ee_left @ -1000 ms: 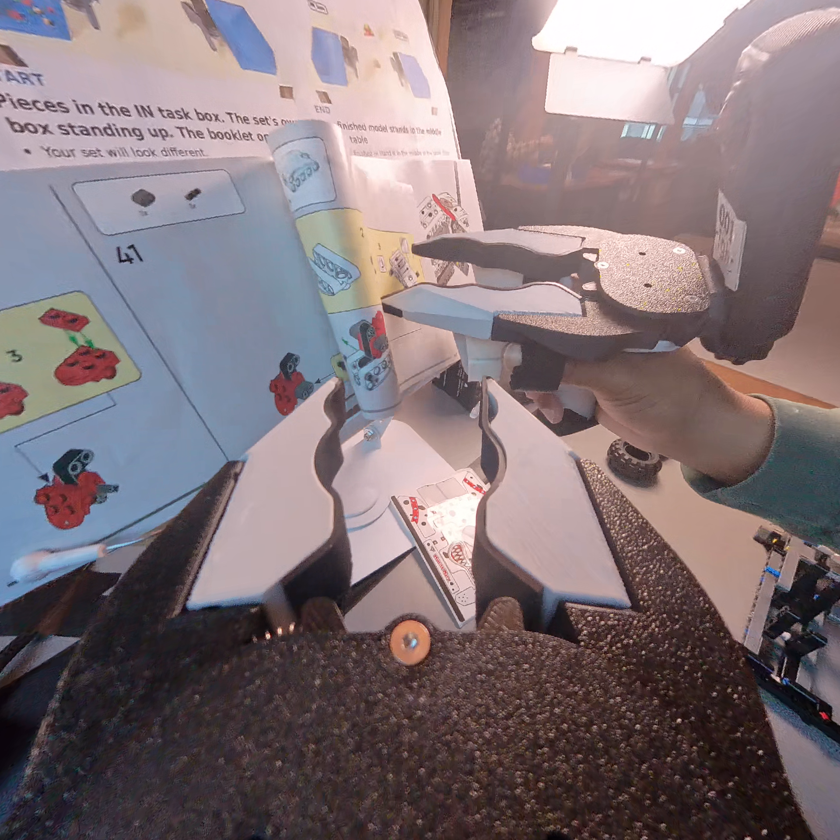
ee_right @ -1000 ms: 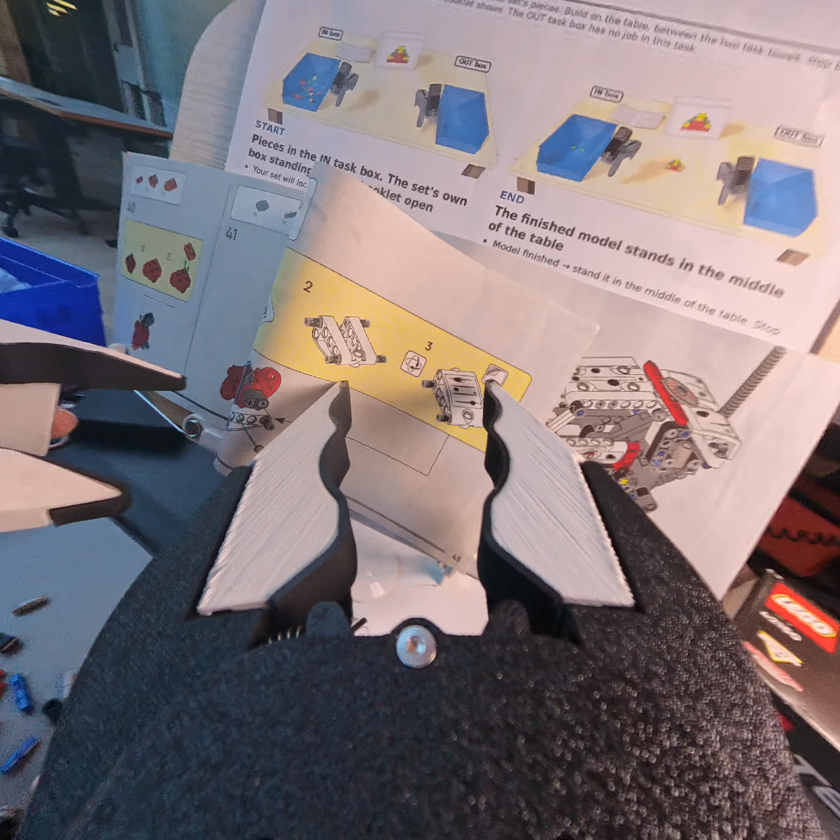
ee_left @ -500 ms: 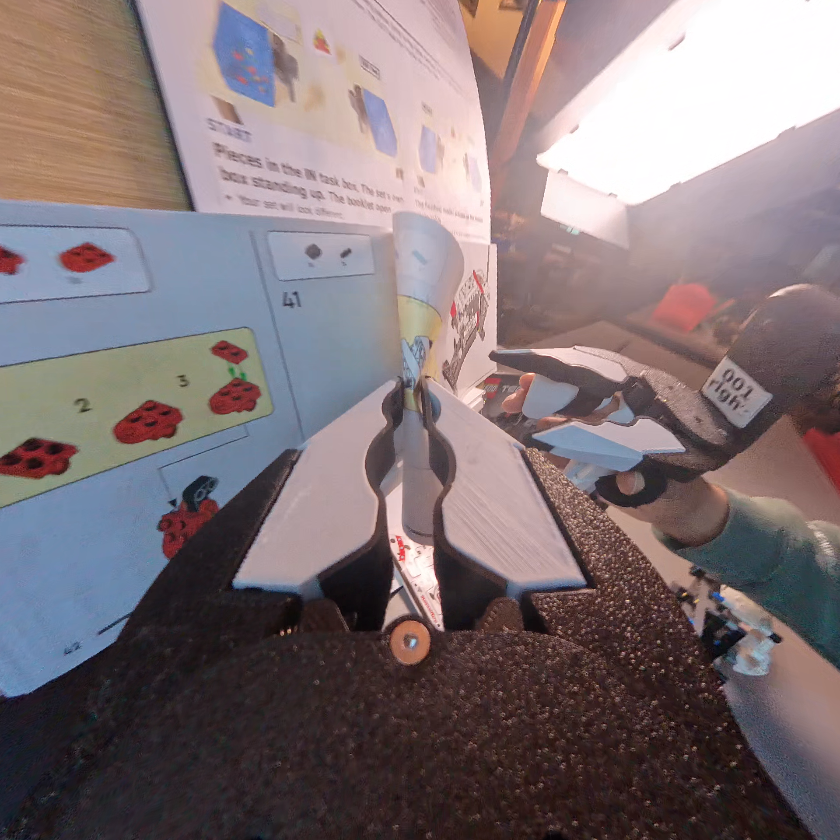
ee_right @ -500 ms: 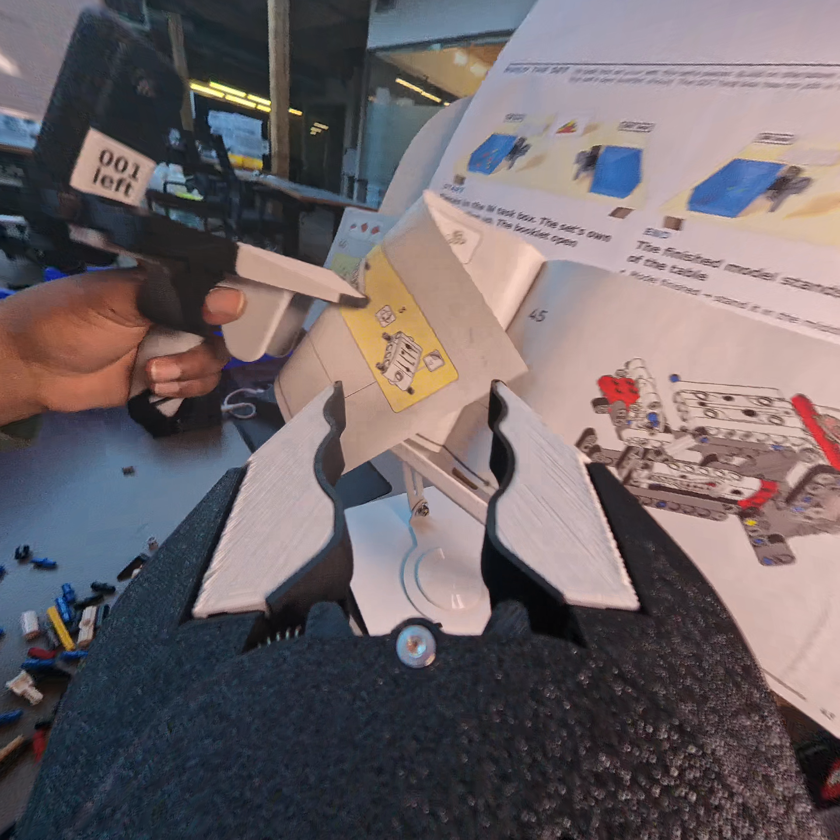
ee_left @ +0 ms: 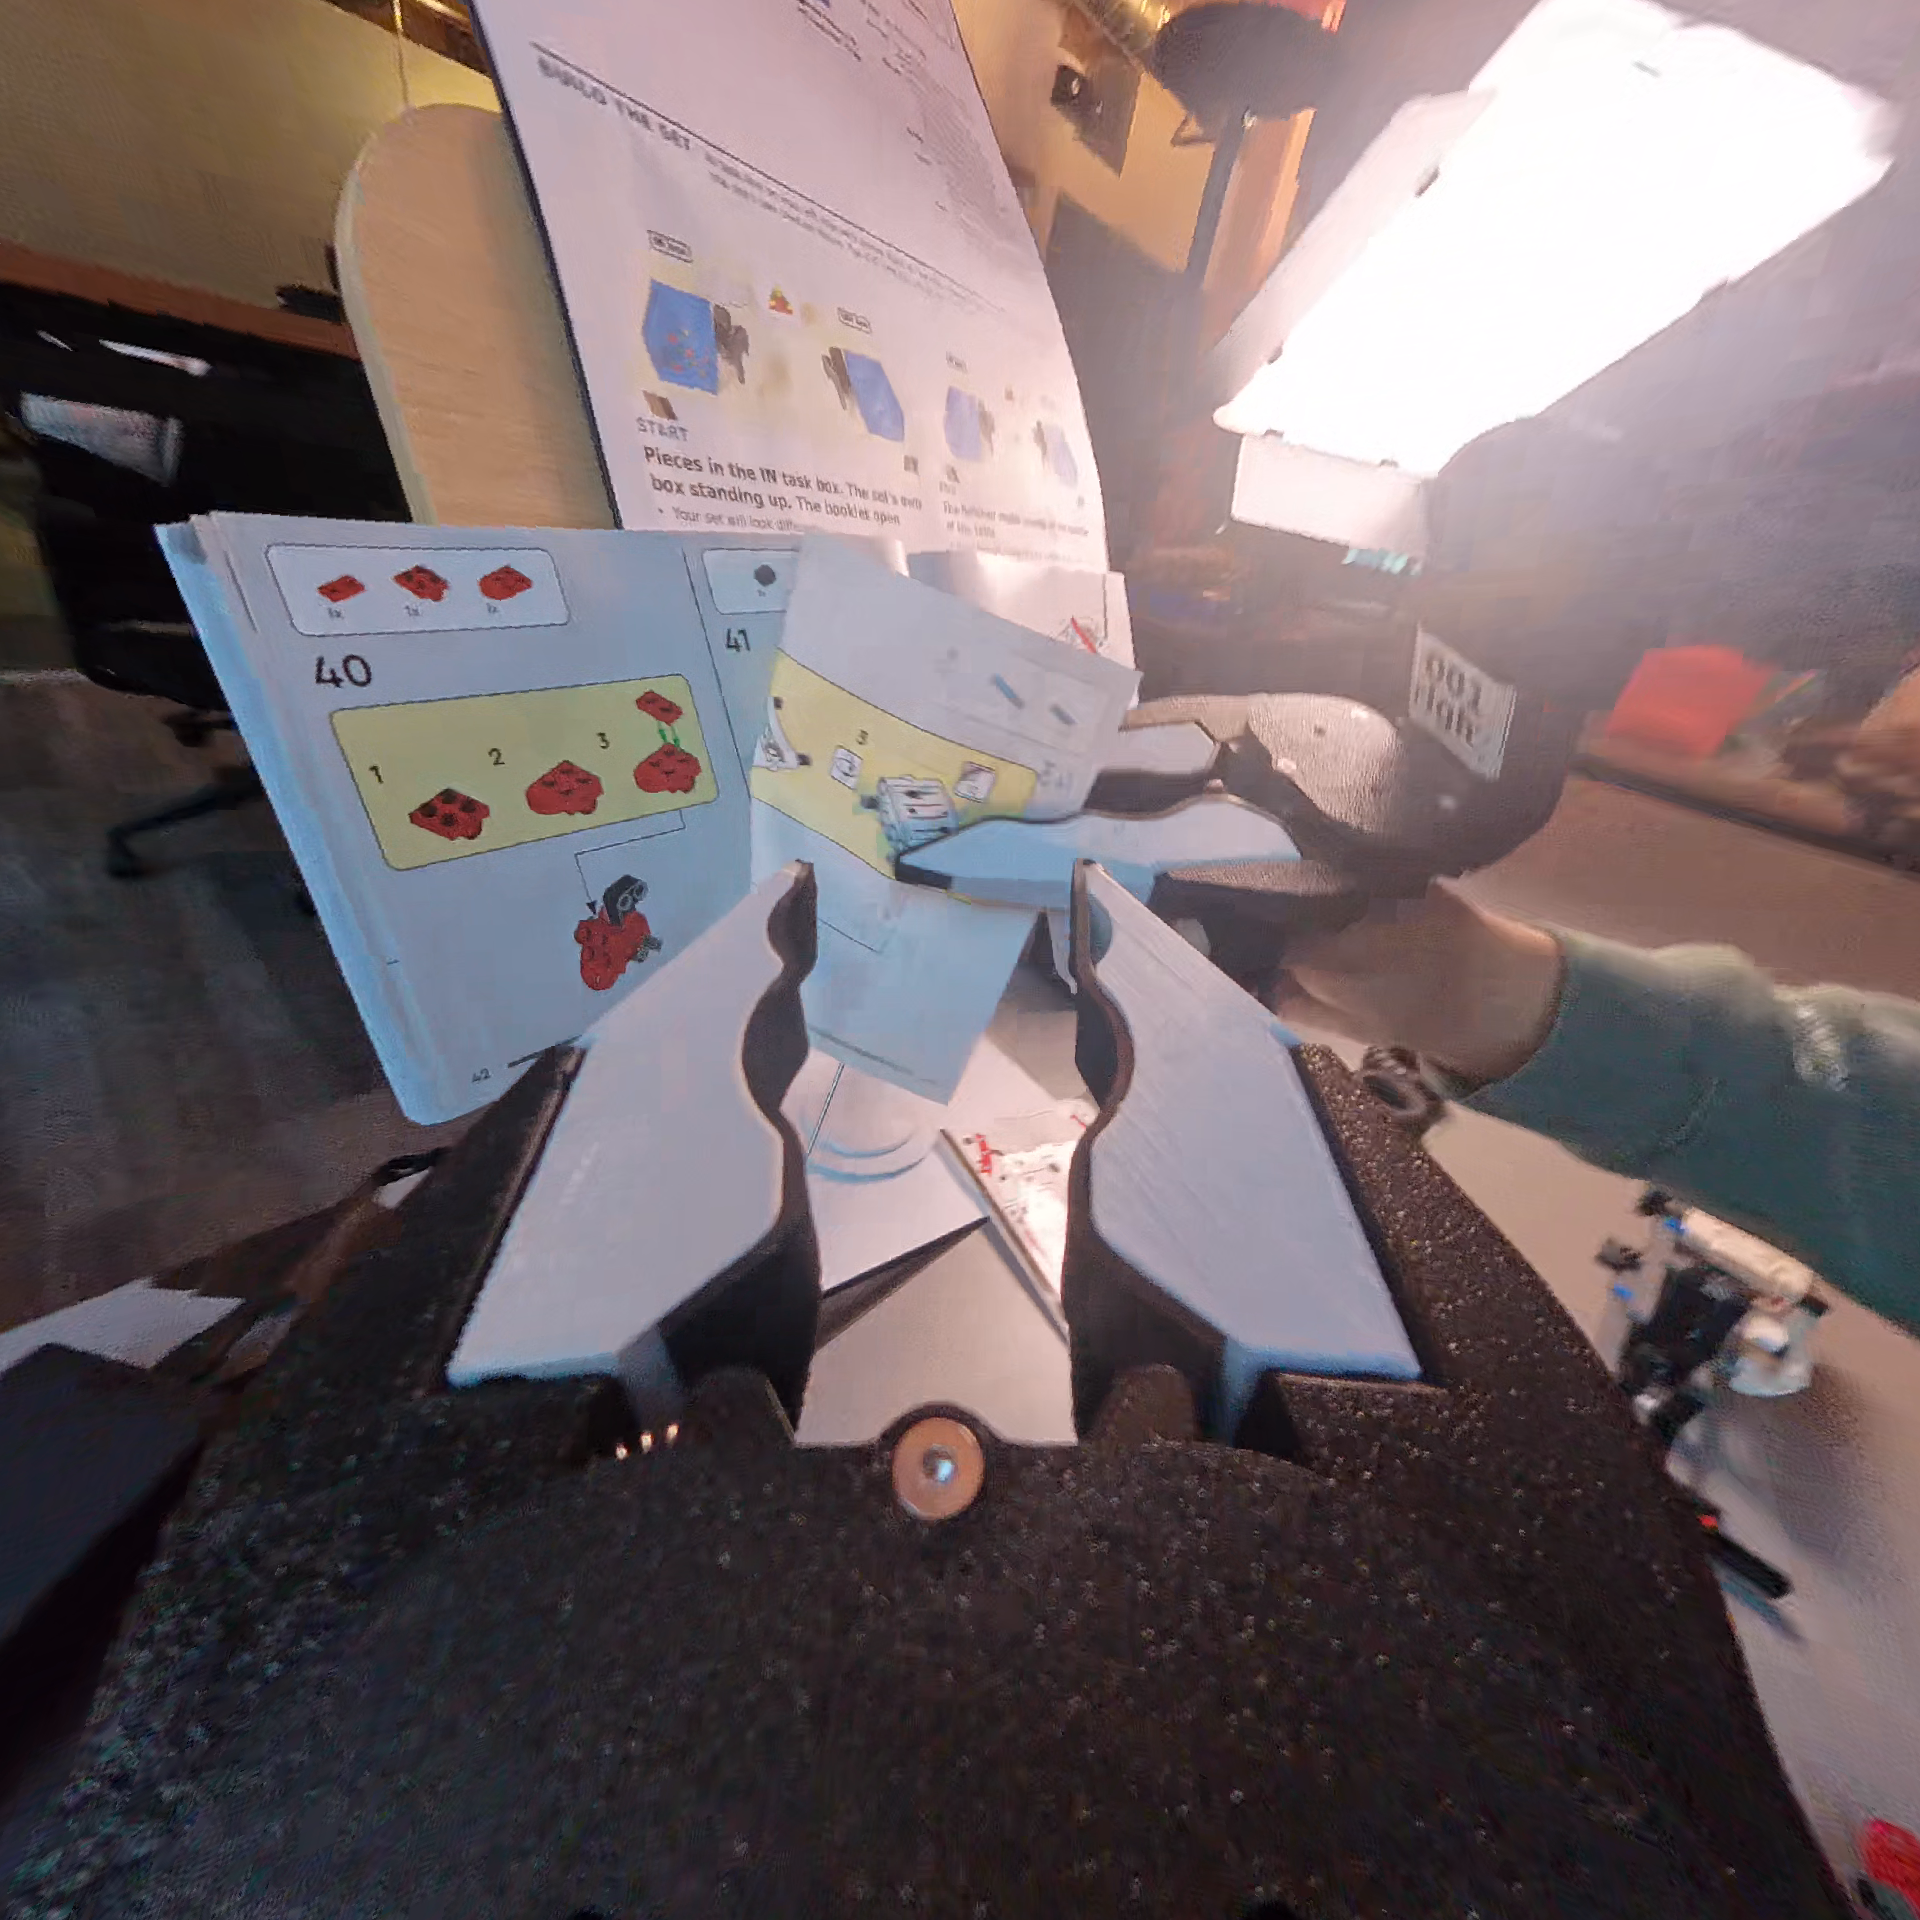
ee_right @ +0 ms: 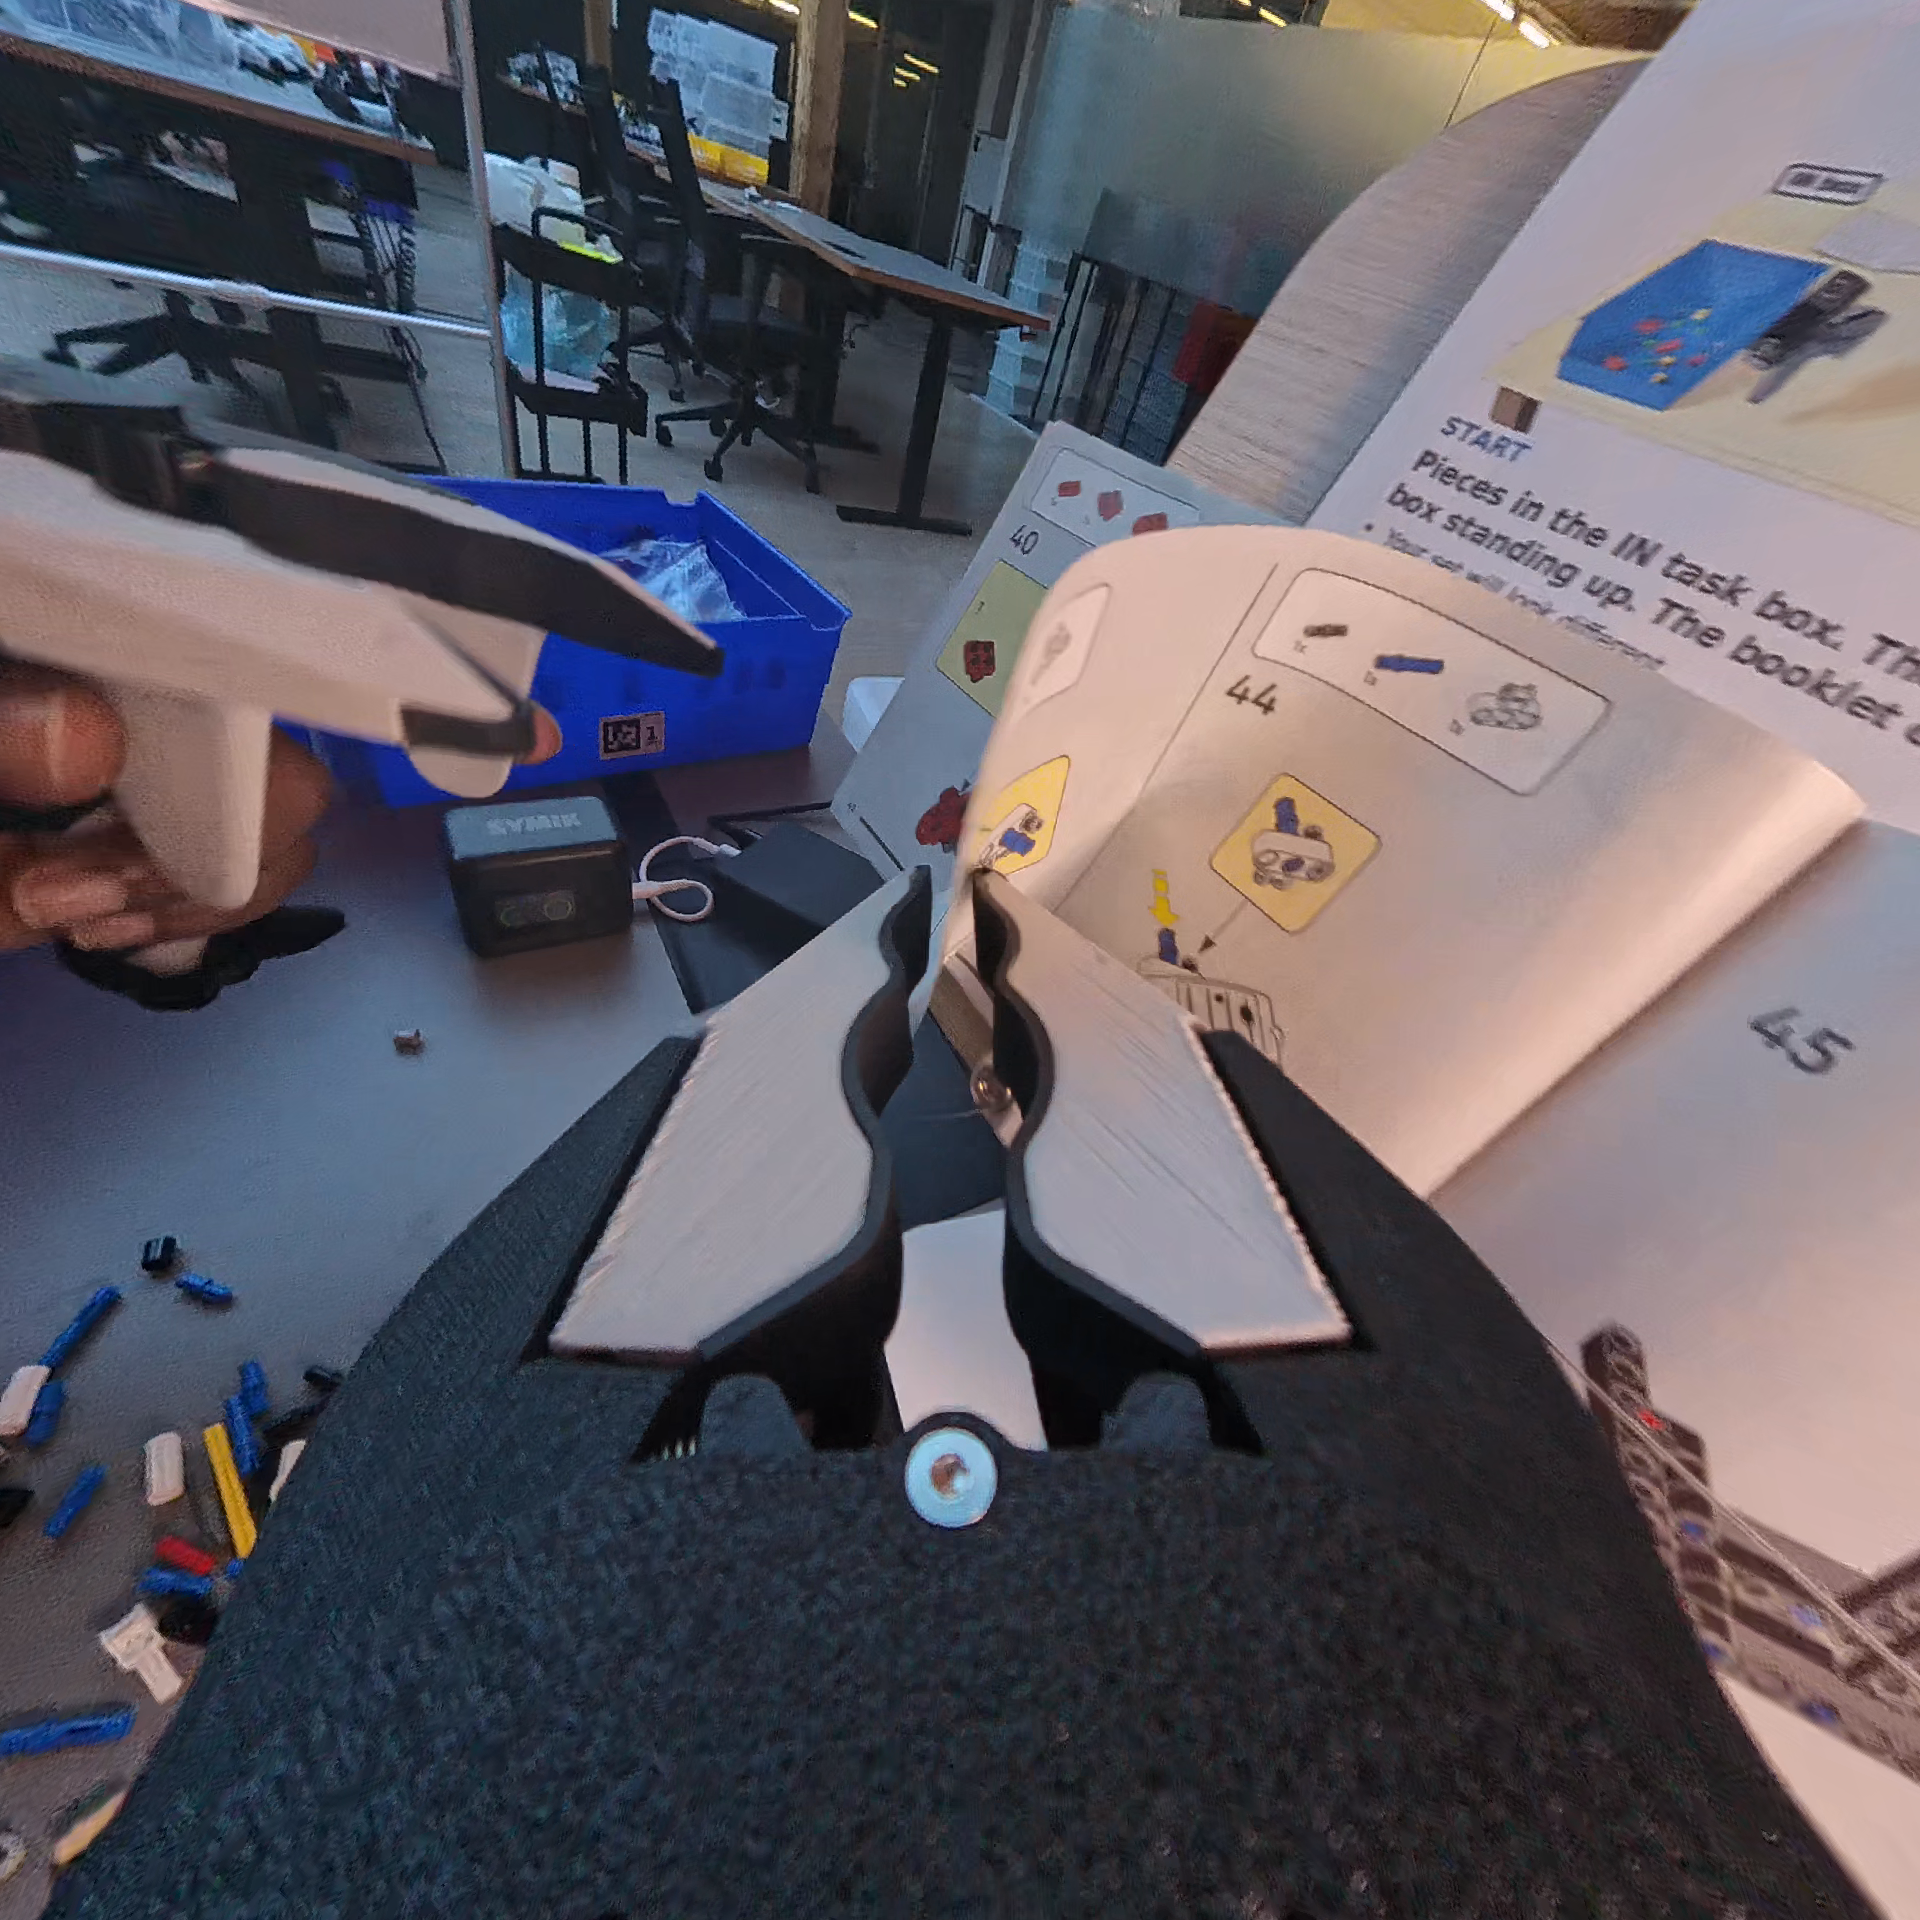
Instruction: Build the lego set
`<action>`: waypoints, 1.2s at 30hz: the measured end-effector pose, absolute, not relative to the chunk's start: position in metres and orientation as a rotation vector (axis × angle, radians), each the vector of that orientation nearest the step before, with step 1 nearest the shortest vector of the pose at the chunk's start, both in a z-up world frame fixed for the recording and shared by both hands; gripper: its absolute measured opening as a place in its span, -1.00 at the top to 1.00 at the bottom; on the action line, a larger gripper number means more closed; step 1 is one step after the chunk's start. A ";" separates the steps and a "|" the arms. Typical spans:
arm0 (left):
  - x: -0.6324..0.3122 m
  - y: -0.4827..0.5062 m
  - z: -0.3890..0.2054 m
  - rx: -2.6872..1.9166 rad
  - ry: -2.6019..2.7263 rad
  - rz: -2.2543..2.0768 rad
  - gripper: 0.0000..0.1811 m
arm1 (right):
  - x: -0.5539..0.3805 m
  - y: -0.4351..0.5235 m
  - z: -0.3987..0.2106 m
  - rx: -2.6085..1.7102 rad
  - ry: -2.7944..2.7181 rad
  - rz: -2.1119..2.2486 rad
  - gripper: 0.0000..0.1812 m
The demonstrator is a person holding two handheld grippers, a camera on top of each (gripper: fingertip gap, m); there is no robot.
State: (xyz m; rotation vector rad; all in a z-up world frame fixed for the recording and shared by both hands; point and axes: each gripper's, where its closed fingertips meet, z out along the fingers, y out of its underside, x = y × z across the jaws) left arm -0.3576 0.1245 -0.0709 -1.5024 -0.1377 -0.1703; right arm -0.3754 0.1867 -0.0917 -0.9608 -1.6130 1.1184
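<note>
The instruction booklet (ee_left: 468, 790) stands open on a stand. One loose page (ee_left: 935, 727) curls up from its middle, also in the right wrist view (ee_right: 1299, 779). My right gripper (ee_right: 951, 888) is shut on that page's lower left edge; it reaches in from the right in the left wrist view (ee_left: 1039, 821). My left gripper (ee_left: 940, 883) is open and empty, just in front of the page. It shows at the far left of the right wrist view (ee_right: 623, 696), jaws apart. A partly built grey and black model (ee_left: 1704, 1320) stands on the table at right.
A large printed sheet (ee_left: 810, 312) stands behind the booklet. A blue bin (ee_right: 727, 665) and a small black box (ee_right: 540, 873) sit left of the stand. Loose lego pieces (ee_right: 156, 1455) lie scattered at front left. A sticker sheet (ee_left: 1023, 1184) lies below the booklet.
My left gripper, shut on the curled page half a second ago, has opened and drawn back. My right gripper, open before, has closed on the page's edge.
</note>
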 end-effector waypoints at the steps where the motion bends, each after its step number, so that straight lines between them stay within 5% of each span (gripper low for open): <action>1: -0.353 0.122 -0.074 -1.522 -0.114 -0.087 0.43 | -0.382 0.181 -0.091 -0.969 -1.620 1.128 0.94; 4: -0.349 0.122 -0.086 -1.581 -0.093 0.093 0.41 | -0.399 0.163 -0.089 -1.019 -1.664 1.186 0.86; 8: -0.353 0.130 -0.098 -1.597 -0.127 0.086 0.40 | -0.413 0.145 -0.084 -1.027 -1.747 1.189 0.40; 13: -0.363 0.141 -0.103 -1.599 -0.127 -0.013 0.28 | -0.406 0.161 -0.080 -0.975 -1.759 1.041 0.38; 20: -0.390 0.150 -0.105 -1.632 -0.159 0.106 0.54 | -0.374 0.143 -0.071 -0.924 -1.835 1.360 0.23; 23: -0.405 0.148 -0.101 -1.632 -0.223 0.135 0.62 | -0.362 0.140 -0.070 -0.876 -1.852 1.381 0.28; 30: -0.417 0.127 -0.062 -1.482 -0.394 -0.060 0.50 | -0.339 0.216 -0.037 -0.916 -1.375 1.287 0.77; 33: -0.408 0.117 -0.054 -1.512 -0.283 0.156 0.42 | -0.332 0.266 -0.041 -1.033 -1.209 1.148 0.74; 36: -0.400 0.121 -0.054 -1.563 -0.230 0.246 0.37 | -0.333 0.303 -0.053 -1.096 -1.157 0.899 0.50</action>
